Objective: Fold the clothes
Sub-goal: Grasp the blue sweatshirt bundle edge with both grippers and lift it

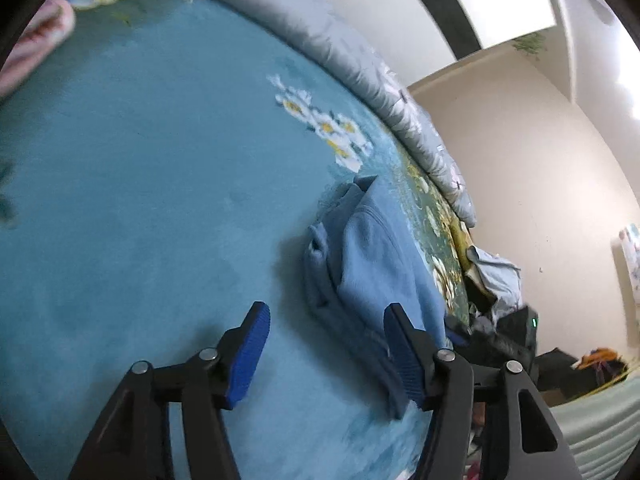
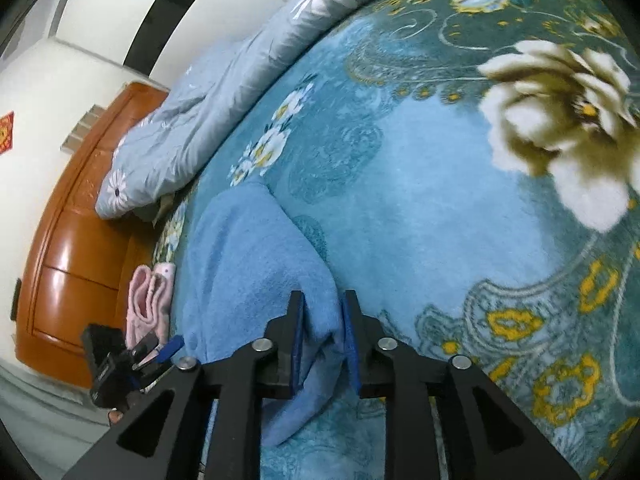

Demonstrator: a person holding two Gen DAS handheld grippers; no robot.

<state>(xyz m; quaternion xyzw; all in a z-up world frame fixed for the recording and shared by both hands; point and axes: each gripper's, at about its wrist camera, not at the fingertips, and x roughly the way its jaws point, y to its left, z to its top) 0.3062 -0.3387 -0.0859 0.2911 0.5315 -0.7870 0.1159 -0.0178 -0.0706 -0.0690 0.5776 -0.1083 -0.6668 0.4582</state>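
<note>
A light blue fleece garment (image 1: 372,264) lies folded on the teal floral blanket (image 1: 140,184) of a bed. My left gripper (image 1: 326,344) is open and empty just above the blanket, its right finger over the garment's near edge. In the right wrist view the same garment (image 2: 248,256) lies lengthwise, and my right gripper (image 2: 322,332) is shut on its near edge, with cloth bunched between the blue pads. The left gripper (image 2: 168,350) also shows at the lower left of that view.
A grey flowered quilt (image 1: 360,64) runs along the bed's far side, also in the right wrist view (image 2: 208,92). Folded pink clothes (image 2: 150,300) lie near the orange wooden headboard (image 2: 76,240). Loose clothes (image 1: 496,280) are piled at the bed's end.
</note>
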